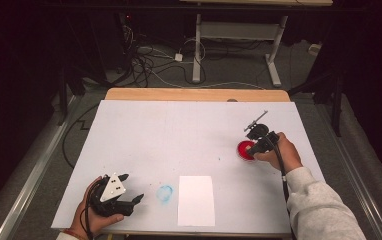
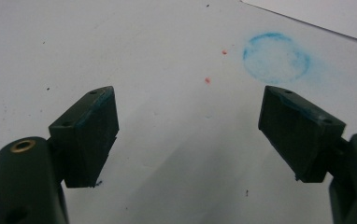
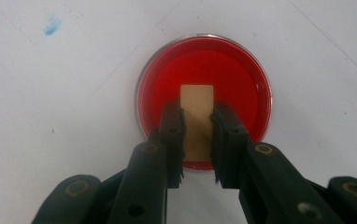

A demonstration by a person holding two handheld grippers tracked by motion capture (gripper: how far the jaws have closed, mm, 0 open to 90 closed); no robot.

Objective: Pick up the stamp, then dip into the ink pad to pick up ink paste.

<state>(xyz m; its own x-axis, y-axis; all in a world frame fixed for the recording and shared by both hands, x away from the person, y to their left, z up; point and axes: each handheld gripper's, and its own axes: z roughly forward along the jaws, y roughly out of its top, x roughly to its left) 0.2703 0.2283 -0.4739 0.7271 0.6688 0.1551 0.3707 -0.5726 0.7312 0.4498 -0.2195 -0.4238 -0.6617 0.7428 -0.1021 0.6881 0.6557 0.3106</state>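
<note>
Right gripper (image 3: 197,135) clamping wooden block (image 3: 197,116), holding it over red dish (image 3: 204,100) at table (image 1: 179,130) right. Left gripper (image 2: 188,135) resting near front-left edge, jaws spread wide, gripping nothing; blue ring stain (image 2: 275,57) just ahead.

My high view looks forward and down over the whole white table (image 1: 144,145). The left gripper view sits low and close to the surface, facing the blue ring stain (image 2: 275,58) at its 1 o'clock; overhead that stain (image 1: 164,193) lies near 6 o'clock. The right gripper view looks steeply down, close on the red dish (image 3: 204,70), which overhead (image 1: 244,150) sits toward 3 o'clock.
</note>
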